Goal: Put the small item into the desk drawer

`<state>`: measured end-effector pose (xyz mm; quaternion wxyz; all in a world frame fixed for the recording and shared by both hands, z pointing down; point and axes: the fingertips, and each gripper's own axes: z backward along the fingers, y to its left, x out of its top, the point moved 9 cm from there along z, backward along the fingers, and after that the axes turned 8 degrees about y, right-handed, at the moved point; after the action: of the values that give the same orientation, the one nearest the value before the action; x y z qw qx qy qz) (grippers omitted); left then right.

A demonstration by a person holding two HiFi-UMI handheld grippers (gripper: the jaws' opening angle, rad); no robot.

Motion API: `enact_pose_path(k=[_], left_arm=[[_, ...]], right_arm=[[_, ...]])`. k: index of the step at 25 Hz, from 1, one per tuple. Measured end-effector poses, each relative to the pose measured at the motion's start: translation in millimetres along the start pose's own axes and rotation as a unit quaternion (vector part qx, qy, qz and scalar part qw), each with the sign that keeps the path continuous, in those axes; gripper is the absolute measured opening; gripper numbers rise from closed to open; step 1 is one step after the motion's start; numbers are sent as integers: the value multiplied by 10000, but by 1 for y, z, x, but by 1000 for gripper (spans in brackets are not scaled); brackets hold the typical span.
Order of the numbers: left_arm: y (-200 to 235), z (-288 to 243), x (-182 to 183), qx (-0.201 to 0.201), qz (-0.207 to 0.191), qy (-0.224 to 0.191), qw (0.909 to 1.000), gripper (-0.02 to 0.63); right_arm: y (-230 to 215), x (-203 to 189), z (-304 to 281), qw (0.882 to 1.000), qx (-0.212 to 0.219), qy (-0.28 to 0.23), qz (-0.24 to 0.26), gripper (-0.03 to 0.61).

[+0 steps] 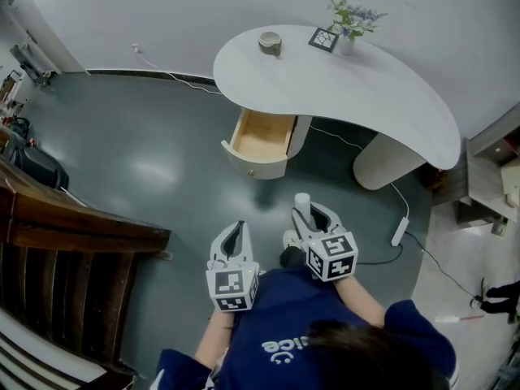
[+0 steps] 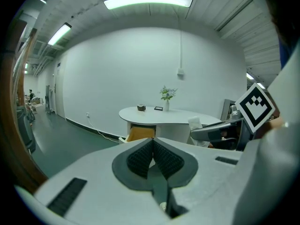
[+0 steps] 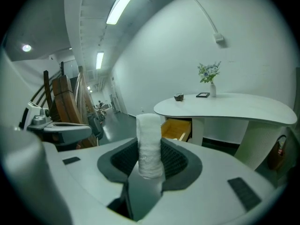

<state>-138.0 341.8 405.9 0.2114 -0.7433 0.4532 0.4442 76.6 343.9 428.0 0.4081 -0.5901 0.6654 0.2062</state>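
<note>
Blue-shirted person [image 1: 284, 323] stands on the dark floor [image 1: 146, 161], holding a gripper in each hand, both well short of the desk [image 1: 366, 88].

Left gripper [image 1: 236, 230]: jaws closed together, ribbed pads meeting, nothing between them.

Right gripper [image 1: 312, 216]: jaws clamped on the small white roll [image 3: 149, 139]. It stands upright between the pads, its top rising clear above them. Its surface looks fibrous; whether it is cloth or paper cannot be settled from these views.

Desk: white, curved top, against the white wall. On its far side sit a small dark cup [image 1: 270, 42], a framed card [image 1: 323, 39] and a vase of flowers [image 1: 351, 19], the card just beside the vase.

Drawer [image 1: 256, 166]: pulled open beneath the desk's left end, light wooden interior exposed, facing the person. The roll is well apart from it, held in the air above the floor.

Other items: dark wooden furniture [image 1: 73, 234] to the person's left; a white power strip [image 1: 400, 231] on the floor near the desk's pedestal.
</note>
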Motion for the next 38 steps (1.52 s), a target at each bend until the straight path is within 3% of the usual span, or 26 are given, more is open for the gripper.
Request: enact_pose_path(k=[12,23,30,38], left_arm=[[-4,-77,46,234,-19,256,9994,3],[-16,-145,82,367,422,259,9981,3],[-9,-165,83,358,505,354,9975,5],[18,-195,100,66,387,334,9987,3]], right_arm=[[-66,50,-62,9991,391,161,-44,147],[-123,86,-95,9969,674,384,163,147],[-134,85,-108,9963,627,583,62,147],[-134,99,-124,9981,315,518,-91,147]])
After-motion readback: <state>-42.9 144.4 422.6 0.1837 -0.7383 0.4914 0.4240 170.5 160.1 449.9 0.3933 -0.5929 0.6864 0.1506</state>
